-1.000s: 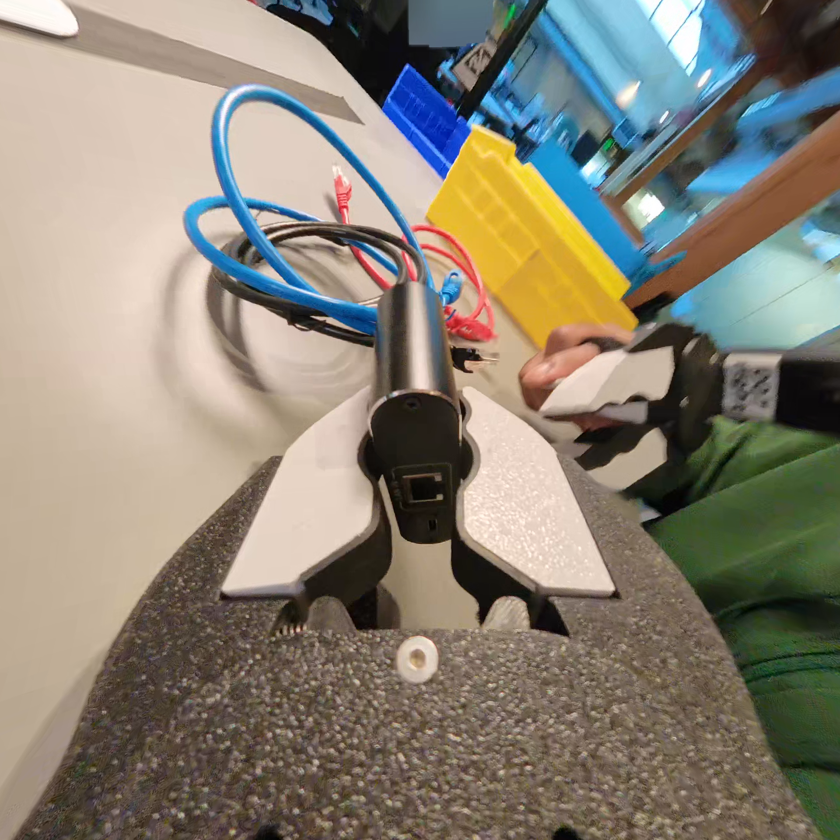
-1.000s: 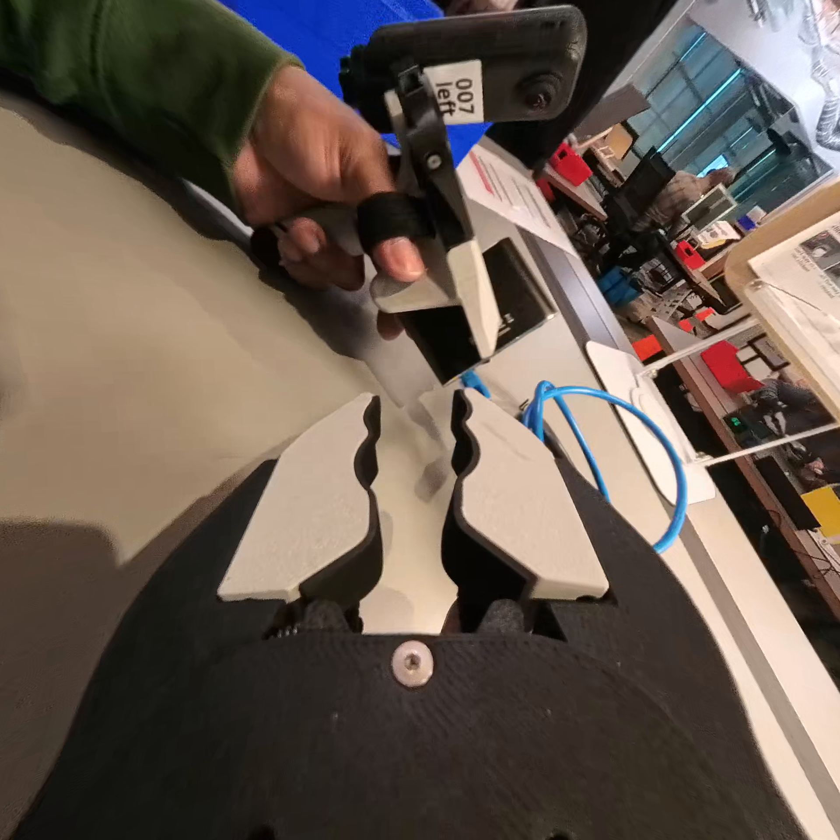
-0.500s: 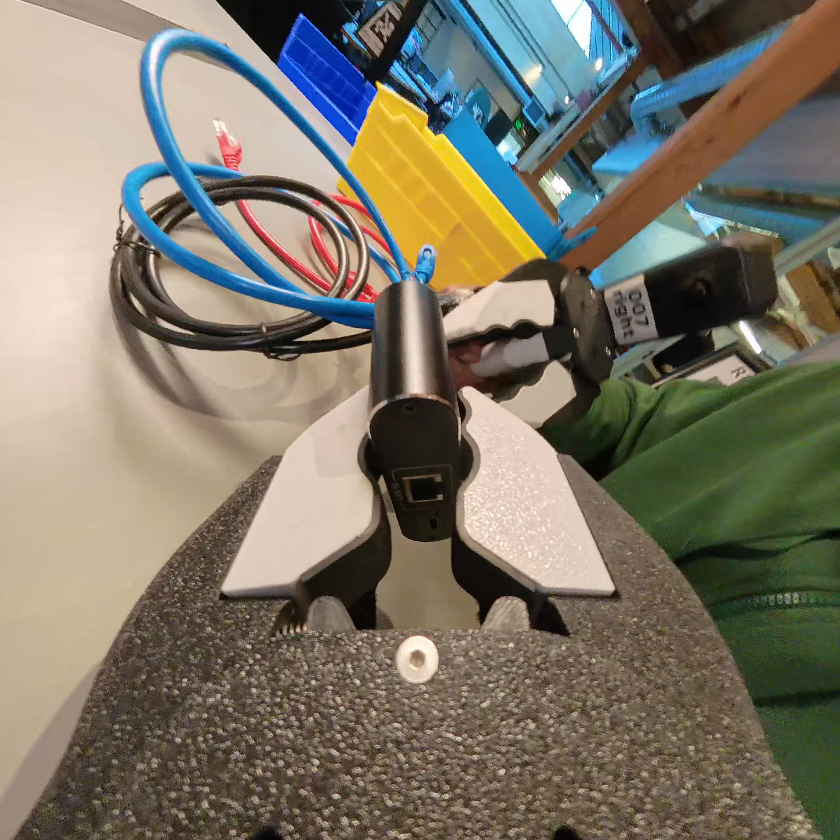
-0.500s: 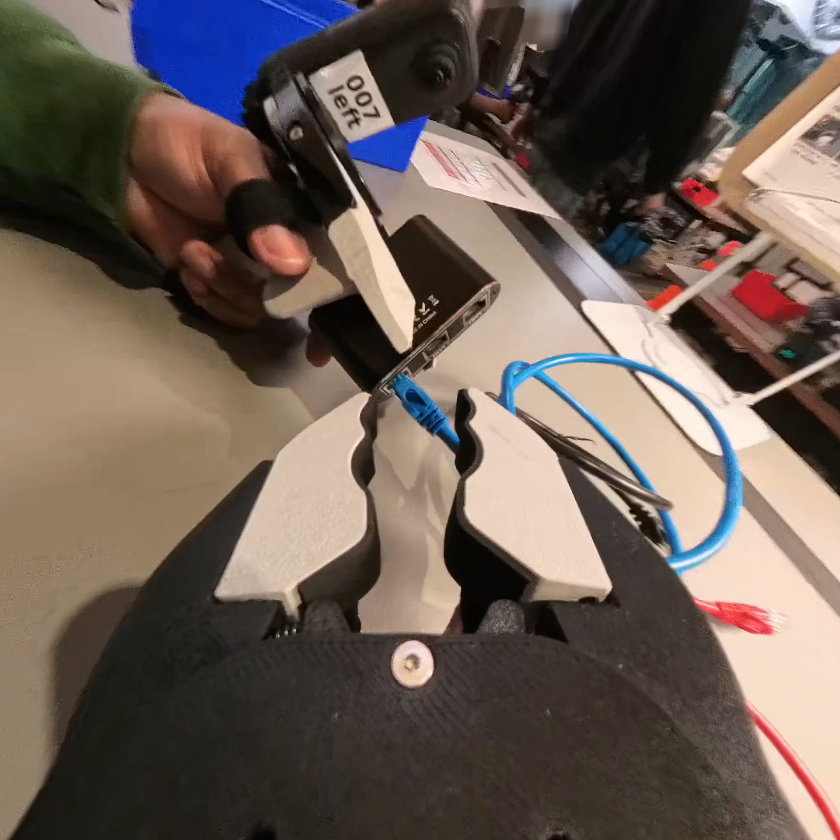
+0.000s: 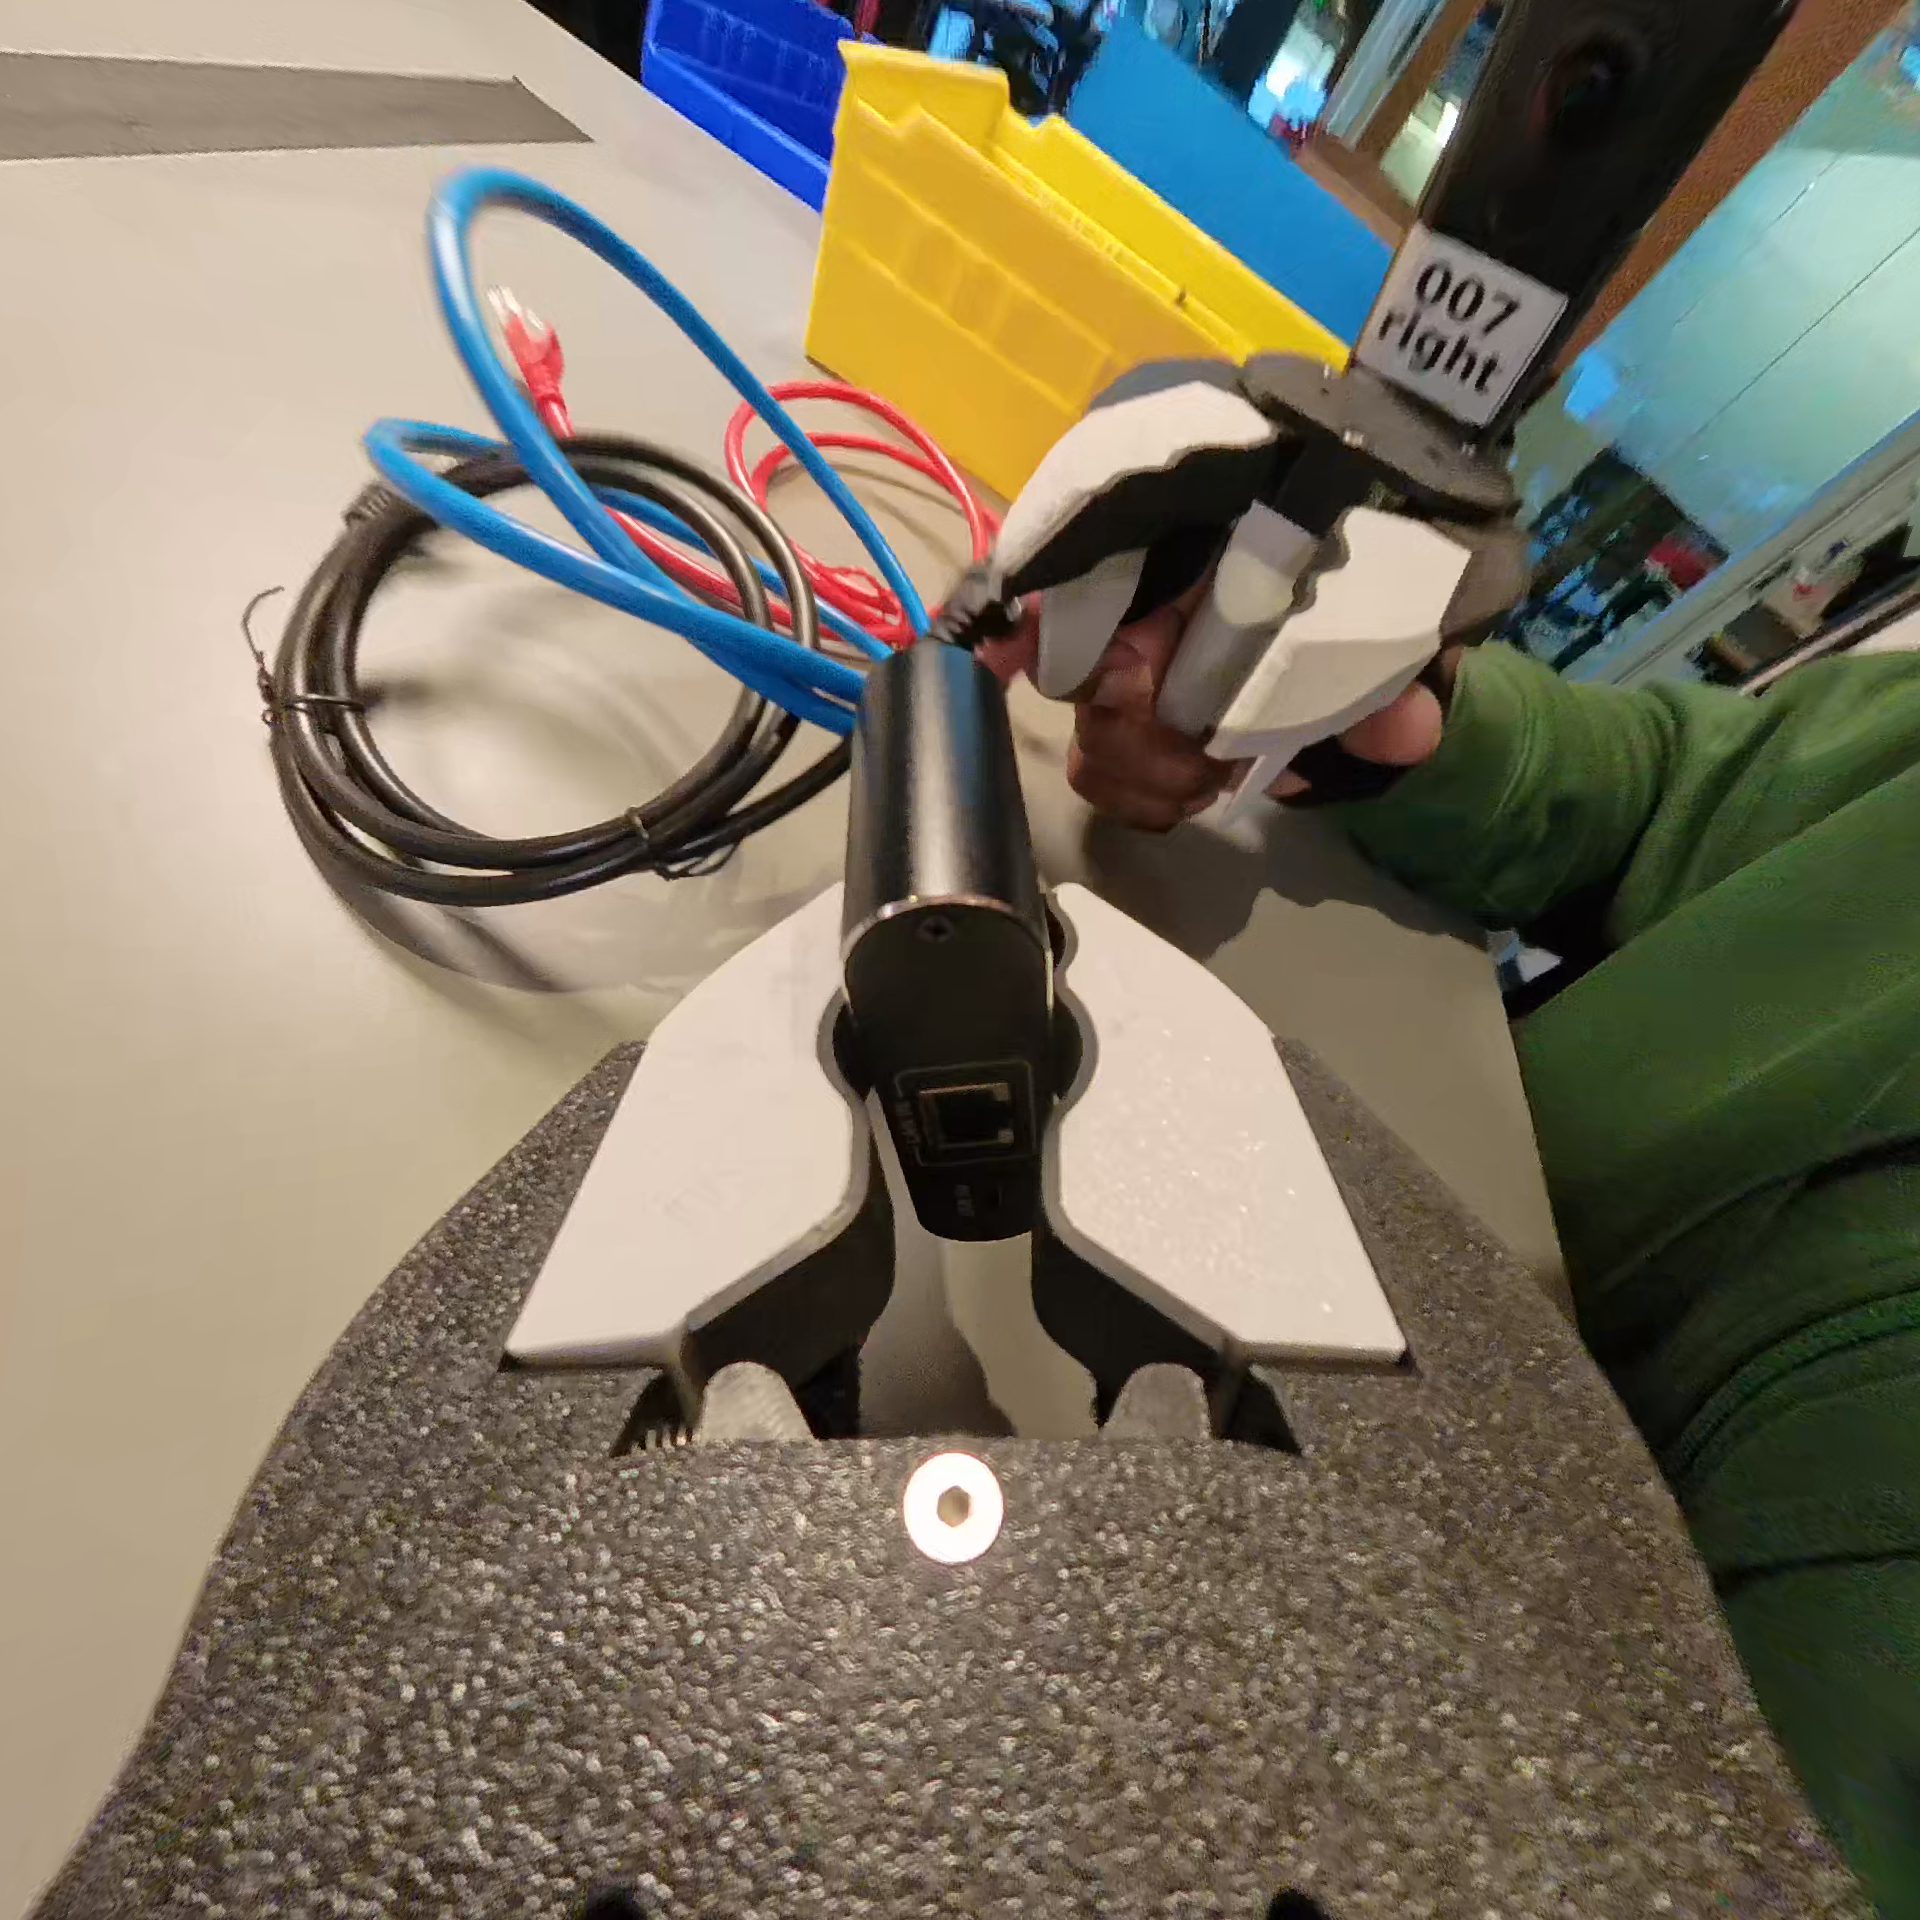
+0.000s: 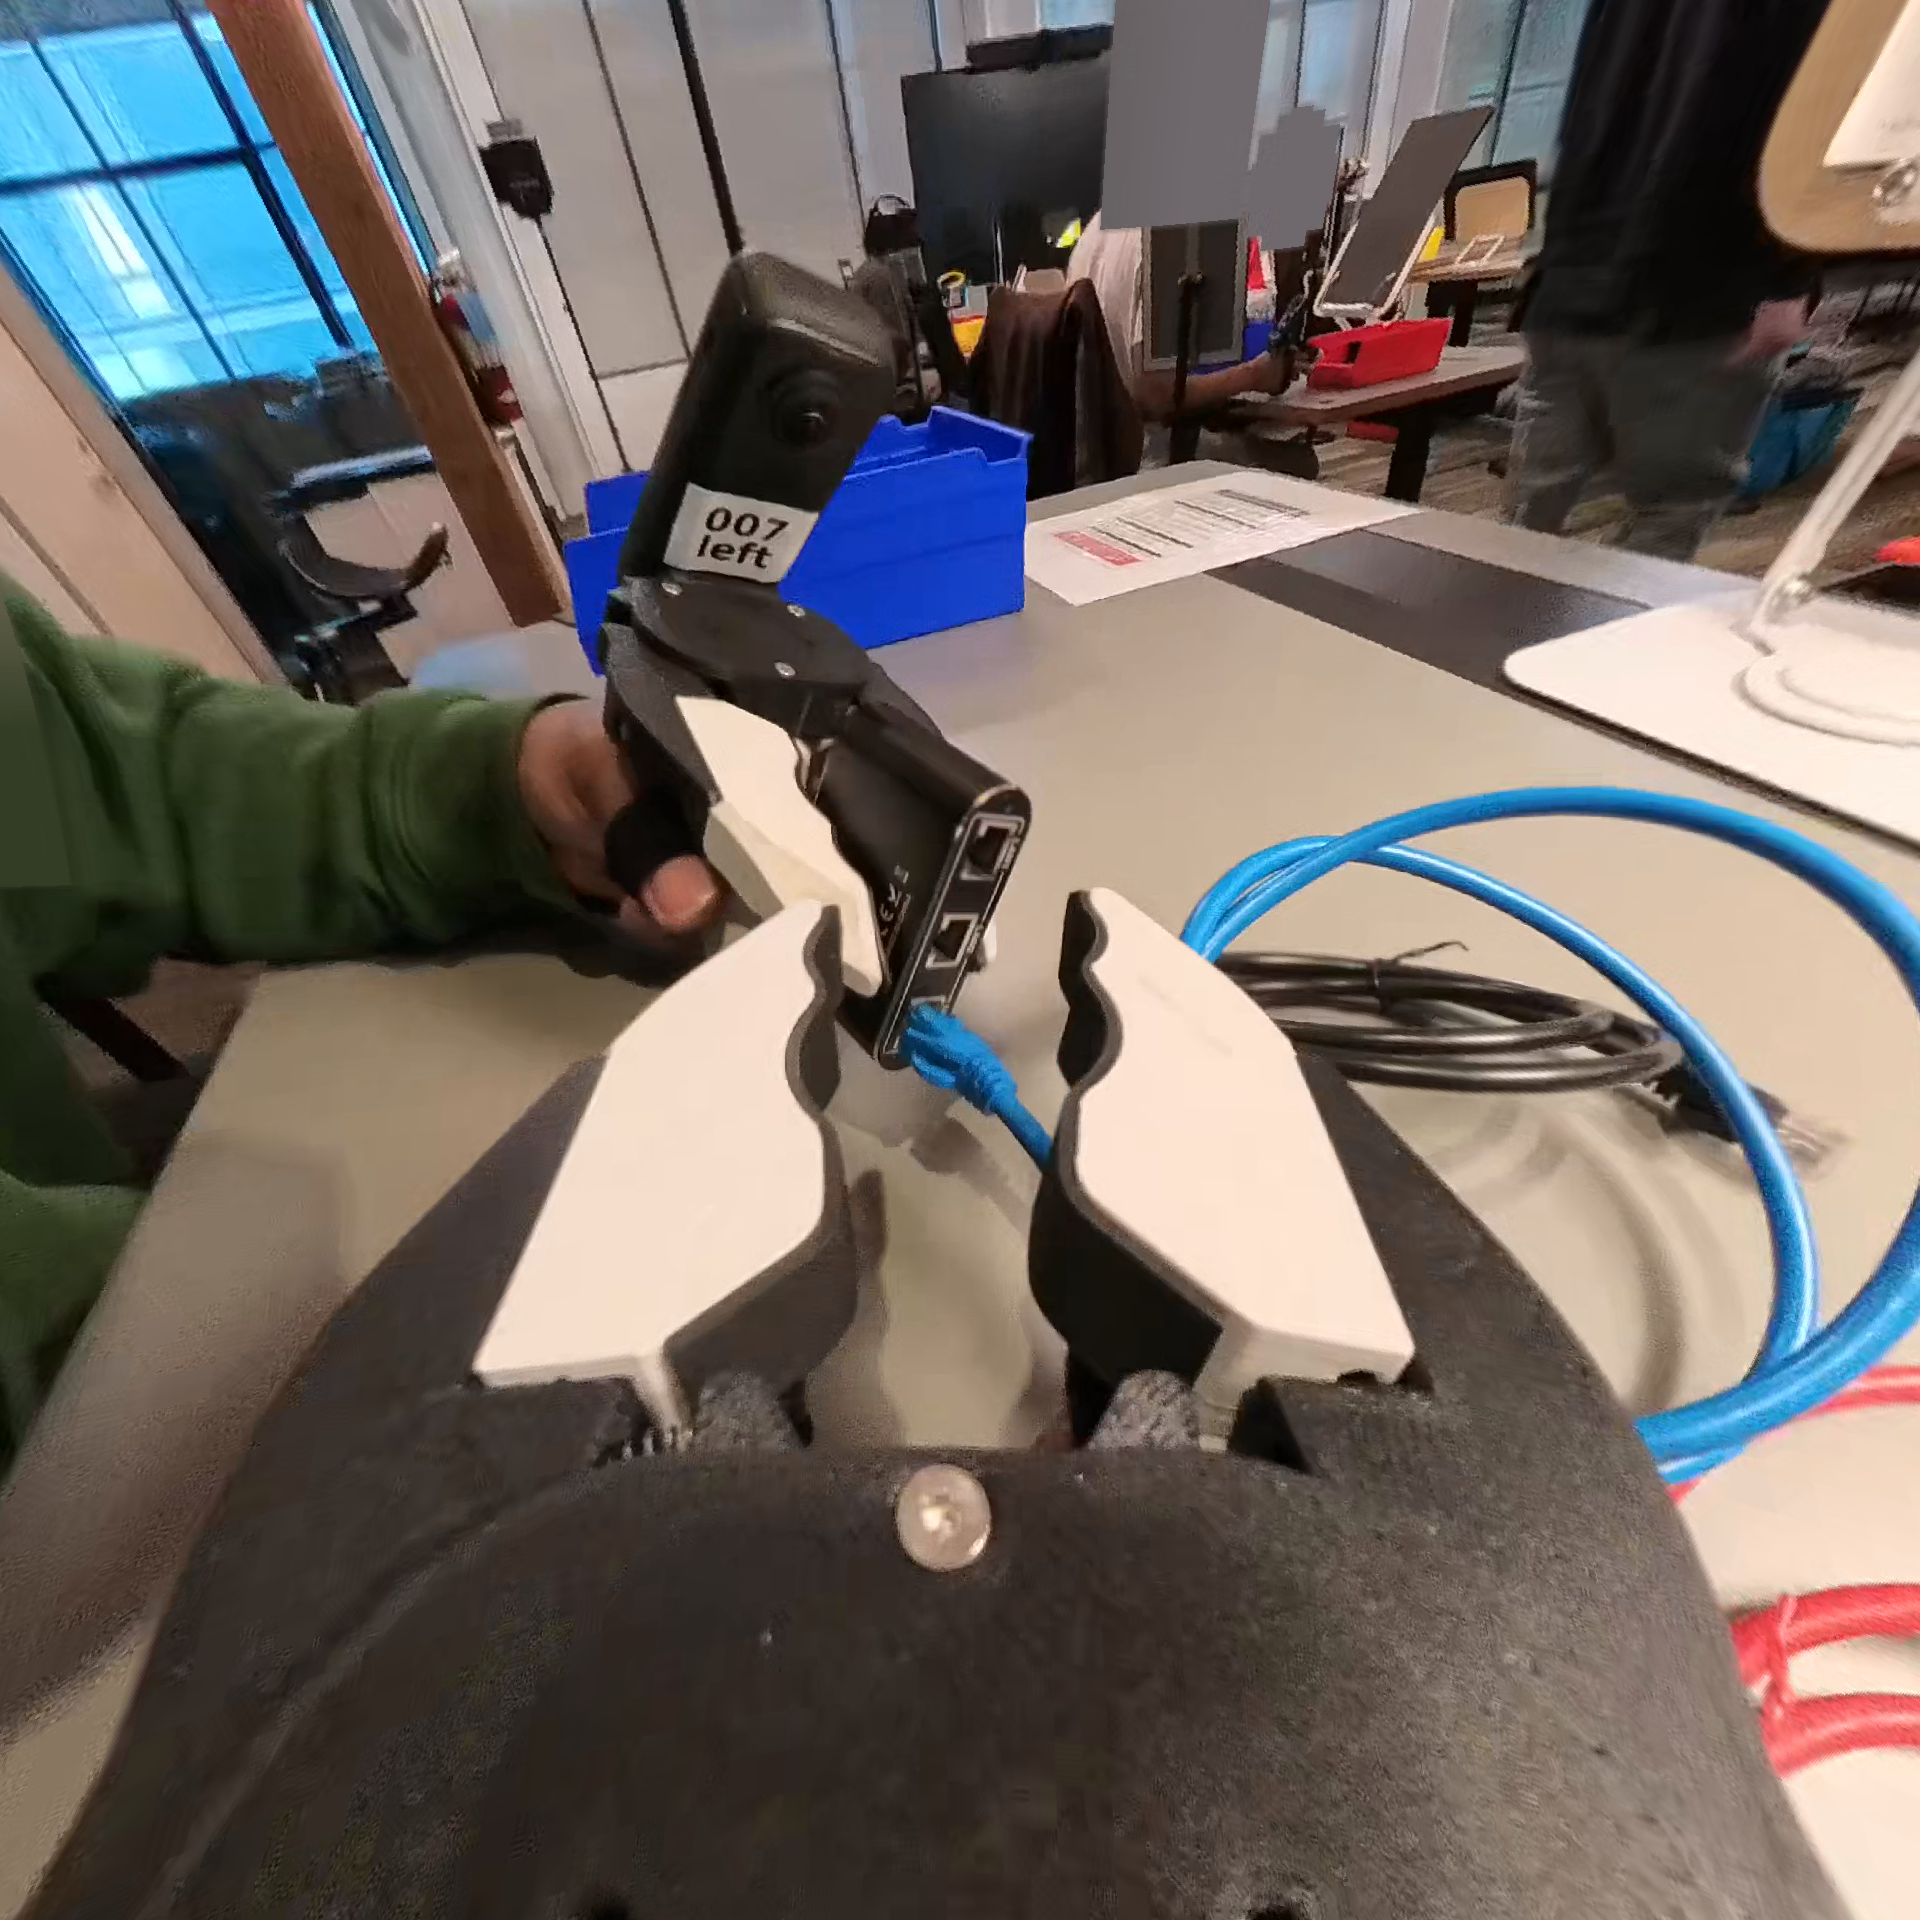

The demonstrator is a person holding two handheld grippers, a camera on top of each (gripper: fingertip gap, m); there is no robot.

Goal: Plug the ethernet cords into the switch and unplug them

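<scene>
My left gripper [image 5: 945,935] is shut on the black switch [image 5: 940,831] and holds it above the grey table [image 5: 208,935]. In the right wrist view the switch [image 6: 935,862] shows its row of ports. A blue ethernet plug [image 6: 951,1055] sits in the lowest port. Its blue cord [image 6: 1558,831] loops off to the right. My right gripper [image 6: 945,935] is open, with its fingertips on either side of the blue plug and not closed on it. It also shows in the left wrist view [image 5: 1101,675], just past the switch's far end. A red cord [image 5: 862,499] lies loose on the table.
A coiled black cable [image 5: 416,790] lies under the blue cord. A yellow bin [image 5: 1018,281] and a blue bin [image 5: 738,73] stand at the table's far edge. A white stand base [image 6: 1704,675] and a paper sheet [image 6: 1195,530] lie farther back. A green sleeve [image 5: 1714,935] is at the right. Across from one pair of fingers to the other is roughly 5 cm.
My right gripper has opened wider and swung round to face the switch's ports, with the blue plug between its tips. My left gripper has kept hold of the switch and turned it.
</scene>
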